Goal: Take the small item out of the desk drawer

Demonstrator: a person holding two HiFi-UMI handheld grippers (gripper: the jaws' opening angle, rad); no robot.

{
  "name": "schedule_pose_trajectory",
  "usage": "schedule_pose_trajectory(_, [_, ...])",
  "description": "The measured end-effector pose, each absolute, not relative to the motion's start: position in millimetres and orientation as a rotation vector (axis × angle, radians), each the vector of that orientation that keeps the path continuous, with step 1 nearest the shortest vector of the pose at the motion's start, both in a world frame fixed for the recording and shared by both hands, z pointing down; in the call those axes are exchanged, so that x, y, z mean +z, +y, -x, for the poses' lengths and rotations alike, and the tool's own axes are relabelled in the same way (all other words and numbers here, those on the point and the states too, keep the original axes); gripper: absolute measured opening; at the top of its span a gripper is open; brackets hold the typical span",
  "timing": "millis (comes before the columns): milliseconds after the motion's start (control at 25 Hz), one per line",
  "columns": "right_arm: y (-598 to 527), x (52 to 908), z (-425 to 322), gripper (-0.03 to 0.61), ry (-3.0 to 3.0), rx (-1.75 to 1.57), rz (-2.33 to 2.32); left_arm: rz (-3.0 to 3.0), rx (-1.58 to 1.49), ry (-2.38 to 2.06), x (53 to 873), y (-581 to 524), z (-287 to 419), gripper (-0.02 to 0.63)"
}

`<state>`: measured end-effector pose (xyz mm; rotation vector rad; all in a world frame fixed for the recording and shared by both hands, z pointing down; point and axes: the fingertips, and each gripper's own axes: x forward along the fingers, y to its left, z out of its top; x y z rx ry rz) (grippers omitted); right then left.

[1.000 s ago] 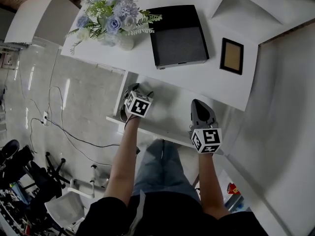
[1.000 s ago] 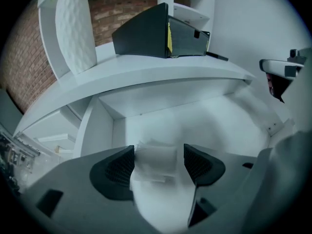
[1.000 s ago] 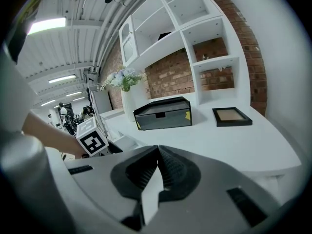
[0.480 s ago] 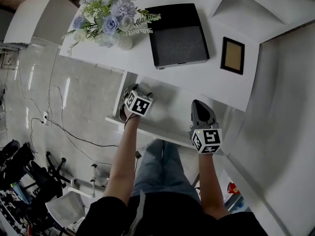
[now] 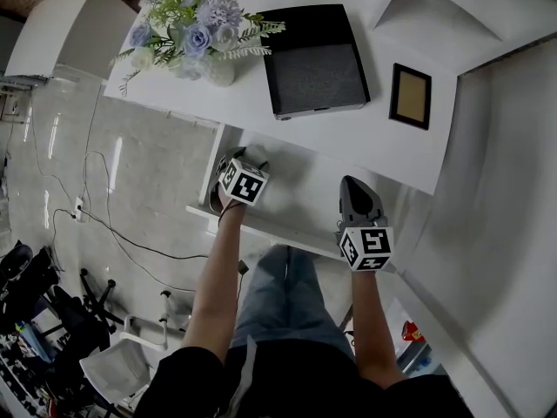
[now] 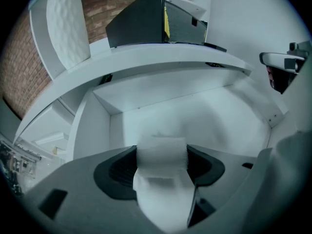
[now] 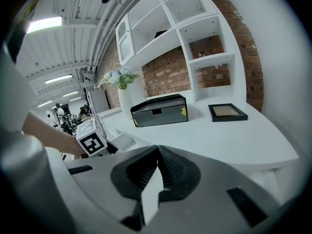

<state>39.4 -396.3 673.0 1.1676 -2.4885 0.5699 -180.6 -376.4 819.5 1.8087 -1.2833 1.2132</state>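
The white desk drawer stands pulled out under the desktop. My left gripper reaches down into its left end. In the left gripper view the jaws are shut on a small white item, a pale blocky piece held just above the drawer's white floor. My right gripper hovers over the drawer's right end, away from the item. In the right gripper view its jaws are closed together with nothing held.
On the white desktop sit a black box, a dark picture frame and a vase of flowers. White shelves rise behind. Cables and chair bases lie on the floor at left.
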Motion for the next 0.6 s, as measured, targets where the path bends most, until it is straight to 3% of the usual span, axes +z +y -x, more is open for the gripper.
schedule_pose_trajectory(280, [-391.6, 657.0, -39.0, -0.002, -2.504, 0.539, -1.195, -1.872, 1.08, -1.342, 783.5, -383.3, 174.8, 0.295])
schedule_pose_trajectory(600, [-384.8, 611.4, -46.7, -0.002, -2.533, 0.466, -1.301, -2.025, 0.789, -1.523, 677.7, -393.2, 164.8, 0.295])
